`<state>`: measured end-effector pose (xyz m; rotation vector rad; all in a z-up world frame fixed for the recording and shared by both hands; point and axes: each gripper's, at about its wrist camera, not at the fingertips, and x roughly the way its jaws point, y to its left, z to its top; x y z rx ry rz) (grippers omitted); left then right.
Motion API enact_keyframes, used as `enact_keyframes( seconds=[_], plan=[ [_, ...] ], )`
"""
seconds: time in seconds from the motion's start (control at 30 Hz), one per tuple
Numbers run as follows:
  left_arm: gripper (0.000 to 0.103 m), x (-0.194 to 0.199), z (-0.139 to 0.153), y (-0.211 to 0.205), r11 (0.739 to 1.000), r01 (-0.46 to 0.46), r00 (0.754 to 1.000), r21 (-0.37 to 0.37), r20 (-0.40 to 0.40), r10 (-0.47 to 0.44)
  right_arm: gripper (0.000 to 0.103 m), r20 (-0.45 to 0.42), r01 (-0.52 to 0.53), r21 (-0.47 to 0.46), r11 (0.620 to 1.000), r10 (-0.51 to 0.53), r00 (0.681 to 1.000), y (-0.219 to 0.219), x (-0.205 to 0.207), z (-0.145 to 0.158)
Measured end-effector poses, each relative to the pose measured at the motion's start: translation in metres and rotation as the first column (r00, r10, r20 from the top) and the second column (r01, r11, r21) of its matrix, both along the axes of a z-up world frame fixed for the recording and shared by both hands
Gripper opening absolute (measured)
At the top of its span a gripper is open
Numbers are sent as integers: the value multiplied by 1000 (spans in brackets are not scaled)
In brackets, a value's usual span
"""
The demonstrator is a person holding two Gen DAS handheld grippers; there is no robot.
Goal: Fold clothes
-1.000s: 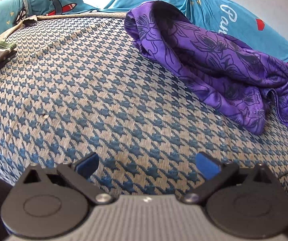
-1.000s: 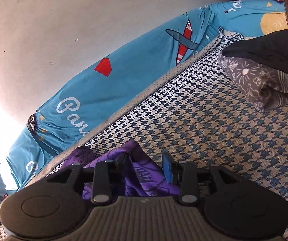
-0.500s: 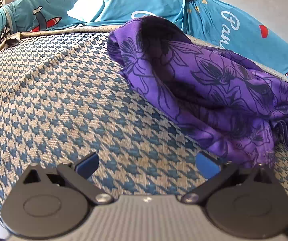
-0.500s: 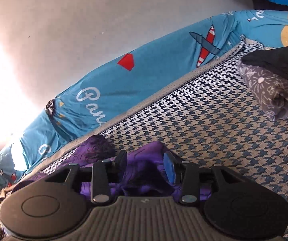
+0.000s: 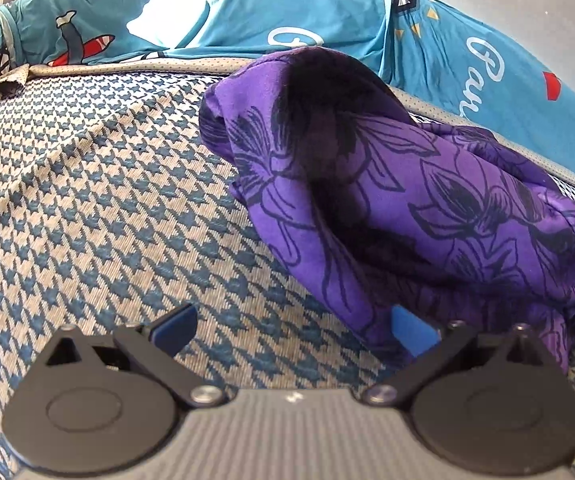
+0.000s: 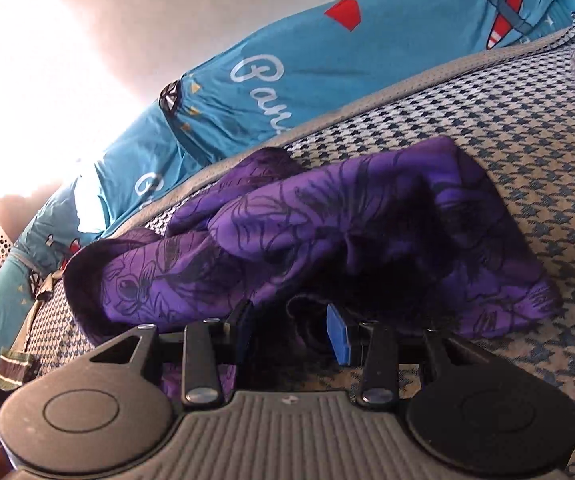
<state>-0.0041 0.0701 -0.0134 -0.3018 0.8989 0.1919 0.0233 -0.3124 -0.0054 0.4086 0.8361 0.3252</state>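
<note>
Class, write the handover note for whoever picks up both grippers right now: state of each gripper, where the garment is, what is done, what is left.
Left gripper: open, empty, low over the houndstooth mattress, one blue finger pad at the edge of the purple floral garment.
Right gripper: jaws narrowed around a bunch of the same garment; whether the grip is firm cannot be told.
Garment: crumpled in a heap on the mattress, beside the teal printed sheet.
Done: one gripper on the cloth, no fold yet.
Left: take a second edge with the left gripper, spread the garment flat, then fold.
</note>
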Motion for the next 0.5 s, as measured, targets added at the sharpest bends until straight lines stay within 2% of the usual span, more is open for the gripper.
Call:
enact_keyframes(
  seconds=[0.1,0.3,0.5],
  plan=[
    [103,4,-4,2,999,-7,1000,-37,6,8,40,-56,-48,34,998,50,997,12,2,-13],
    [103,13,-8,-4,999,20,1000,-45,20,-19,40,-145,-77,75,994,88,986,33,10,-33],
    [103,20,-11,-7,999,19,999,-28,46,-18,40,-151,-74,75,994,85,985,49,13,-45]
  ],
)
